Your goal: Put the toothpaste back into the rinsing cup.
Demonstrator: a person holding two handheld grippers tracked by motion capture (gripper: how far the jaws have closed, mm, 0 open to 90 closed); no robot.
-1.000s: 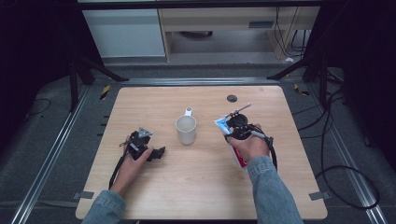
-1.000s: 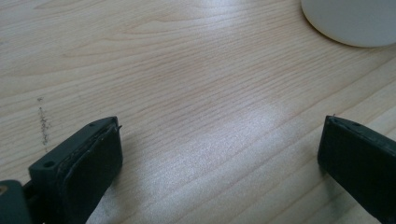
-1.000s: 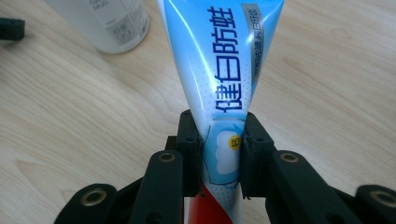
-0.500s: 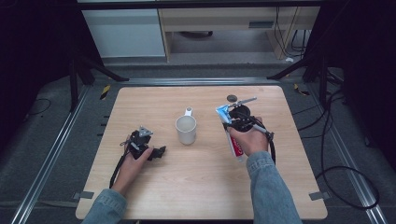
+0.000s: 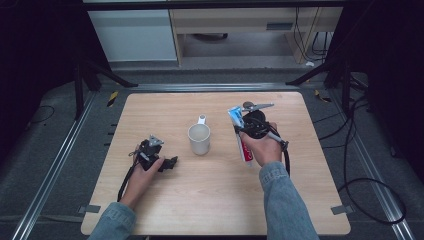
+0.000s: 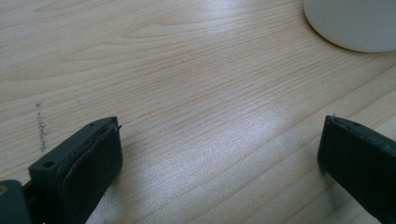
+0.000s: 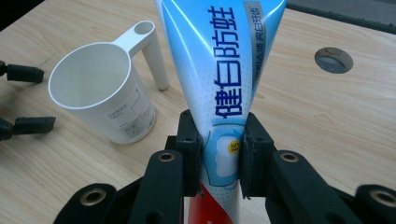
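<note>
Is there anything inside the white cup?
The white cup looks empty: the right gripper view shows bare white inner wall. Its very bottom is hidden by the near rim, so something small and flat there can't be ruled out.

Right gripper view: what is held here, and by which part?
The right gripper is shut on the blue-and-white toothpaste tube, its jaws squeezing the lower body just above the red band. The left gripper is open, holding nothing.

Both forearms come in from the bottom of the high view, in denim sleeves. The left hand (image 5: 145,167) rests low on the table, holding the left gripper (image 5: 172,162), whose jaws point right and stand wide apart over bare wood. The right hand (image 5: 260,147) holds the right gripper (image 5: 246,131) raised and pointing away, its jaws closed on a tube (image 7: 219,79), clamping it from both sides.
</note>
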